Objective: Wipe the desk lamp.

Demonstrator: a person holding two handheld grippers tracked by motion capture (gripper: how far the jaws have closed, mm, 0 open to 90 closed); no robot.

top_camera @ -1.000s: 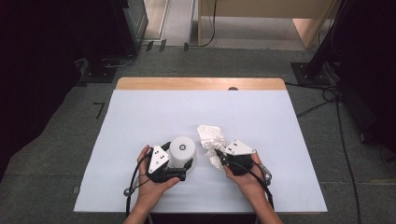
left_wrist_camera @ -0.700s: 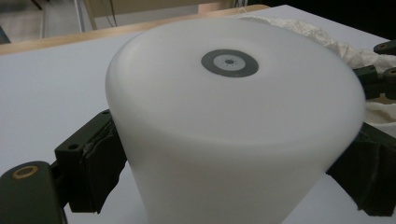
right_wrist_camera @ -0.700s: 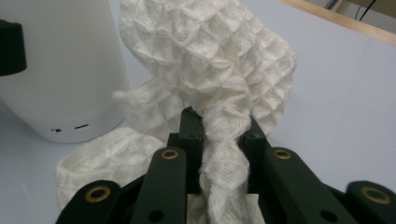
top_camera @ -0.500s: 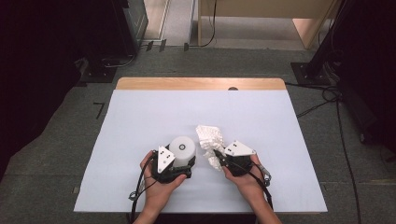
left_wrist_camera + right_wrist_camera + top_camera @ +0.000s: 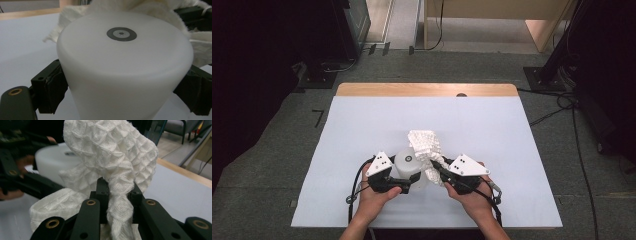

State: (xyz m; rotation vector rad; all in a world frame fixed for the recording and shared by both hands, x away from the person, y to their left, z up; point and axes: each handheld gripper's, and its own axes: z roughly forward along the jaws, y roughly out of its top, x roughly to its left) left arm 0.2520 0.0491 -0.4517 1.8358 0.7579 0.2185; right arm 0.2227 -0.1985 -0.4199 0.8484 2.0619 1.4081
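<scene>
A white cup (image 5: 408,162) stands upside down on the table near the front edge, a grey ring mark on its base (image 5: 121,33). My left gripper (image 5: 408,176) is shut on the cup (image 5: 125,67), one pad (image 5: 53,86) pressing each side of its wall. My right gripper (image 5: 438,169) is shut on a white waffle-weave cloth (image 5: 426,145). In the right gripper view the cloth (image 5: 112,157) rises from the pinching jaws (image 5: 118,192) and leans toward the cup (image 5: 55,157). Part of the cloth (image 5: 160,10) hangs just behind the cup.
The table is covered by a pale sheet (image 5: 502,130) with a wooden strip (image 5: 427,89) along the far edge. Dark equipment (image 5: 262,60) stands to the left and cables (image 5: 562,105) lie on the floor to the right.
My right gripper has risen with the cloth, lifting it off the table and toward the cup. The left gripper and the cup have stayed in place.
</scene>
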